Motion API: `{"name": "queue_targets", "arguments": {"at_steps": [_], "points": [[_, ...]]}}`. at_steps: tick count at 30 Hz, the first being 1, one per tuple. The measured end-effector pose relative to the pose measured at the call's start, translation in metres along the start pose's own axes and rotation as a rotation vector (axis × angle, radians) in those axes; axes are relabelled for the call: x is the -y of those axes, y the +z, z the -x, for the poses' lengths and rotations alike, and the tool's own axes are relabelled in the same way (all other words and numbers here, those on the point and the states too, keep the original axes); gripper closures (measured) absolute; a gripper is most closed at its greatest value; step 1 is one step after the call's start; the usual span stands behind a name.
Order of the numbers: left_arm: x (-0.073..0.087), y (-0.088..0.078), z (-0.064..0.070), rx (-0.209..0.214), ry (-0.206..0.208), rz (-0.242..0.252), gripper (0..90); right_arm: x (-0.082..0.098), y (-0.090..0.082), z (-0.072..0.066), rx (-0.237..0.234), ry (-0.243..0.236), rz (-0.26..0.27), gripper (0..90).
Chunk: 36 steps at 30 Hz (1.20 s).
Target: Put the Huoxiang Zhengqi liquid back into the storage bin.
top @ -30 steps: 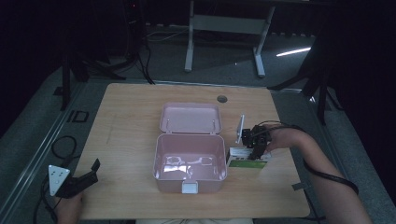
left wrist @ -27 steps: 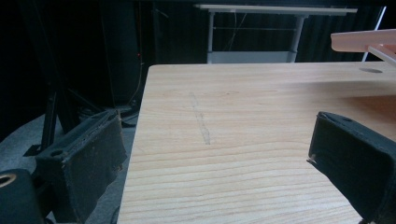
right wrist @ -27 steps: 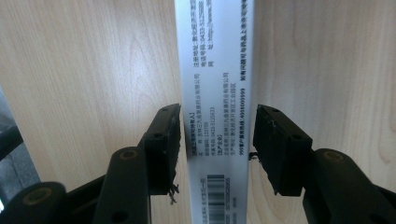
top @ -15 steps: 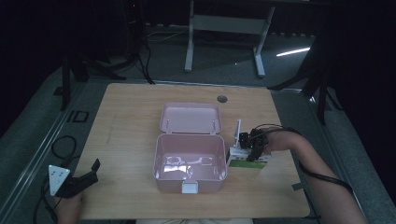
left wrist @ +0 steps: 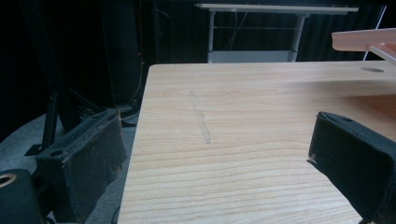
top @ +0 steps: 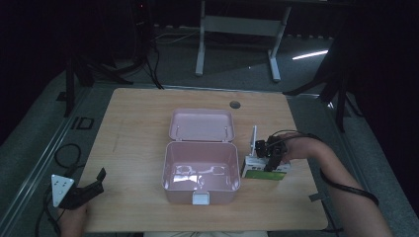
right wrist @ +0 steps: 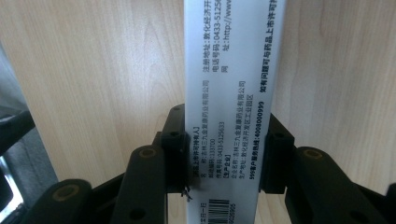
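From the high view, a pink box (top: 200, 180) is sitting open near the middle of the wooden bench (top: 133, 133), its lid (top: 201, 125) lying back flat behind it toward the far edge. Just beside the box's right wall, a white and green carton (top: 264, 169) is resting on the bench, and the right claw (top: 272, 159) is bearing down on it from above with its jaws closed against the carton's sides, the person's right hand (top: 296, 150) reaching in from the right. The left claw (top: 89, 190) is hanging at the bench's near left corner, well apart from the box, jaws spread and holding nothing. In the left gripper view, the two black jaws are standing wide apart over bare bench (left wrist: 243, 140), with the edge of the pink lid (left wrist: 366, 39) showing at the upper right. In the right gripper view, the jaws are pressing on both long sides of the white carton (right wrist: 233, 93), whose printed face with small text and a barcode is running up the middle, the wooden bench (right wrist: 102, 70) lying behind it.
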State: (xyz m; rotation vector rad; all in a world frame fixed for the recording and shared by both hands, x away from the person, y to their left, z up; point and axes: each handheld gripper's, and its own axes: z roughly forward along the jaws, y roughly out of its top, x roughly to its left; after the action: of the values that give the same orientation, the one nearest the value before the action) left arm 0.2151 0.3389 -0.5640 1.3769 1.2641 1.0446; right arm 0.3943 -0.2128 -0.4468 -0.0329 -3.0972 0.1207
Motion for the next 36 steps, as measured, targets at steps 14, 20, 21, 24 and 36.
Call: {"name": "queue_targets", "arguments": {"at_steps": [14, 20, 21, 24, 36], "points": [[0.000, 0.000, 0.000, -0.002, 0.001, 0.001, 3.9, 0.007, -0.031, -0.027, -0.004, -0.007, -0.011, 61.7], [0.000, 0.000, 0.000, -0.004, 0.001, 0.002, 3.9, 0.009, -0.044, -0.035, -0.007, 0.000, -0.005, 61.8], [0.000, 0.000, 0.000, -0.003, 0.000, 0.001, 3.9, 0.009, -0.047, -0.036, -0.010, -0.001, -0.006, 61.8], [0.000, 0.000, 0.000, -0.004, -0.001, 0.001, 3.9, 0.010, -0.054, -0.040, -0.013, -0.004, -0.008, 61.8], [0.000, 0.000, 0.000, -0.005, -0.002, 0.000, 3.9, 0.012, -0.095, -0.044, 0.002, 0.037, 0.005, 61.8]]}}
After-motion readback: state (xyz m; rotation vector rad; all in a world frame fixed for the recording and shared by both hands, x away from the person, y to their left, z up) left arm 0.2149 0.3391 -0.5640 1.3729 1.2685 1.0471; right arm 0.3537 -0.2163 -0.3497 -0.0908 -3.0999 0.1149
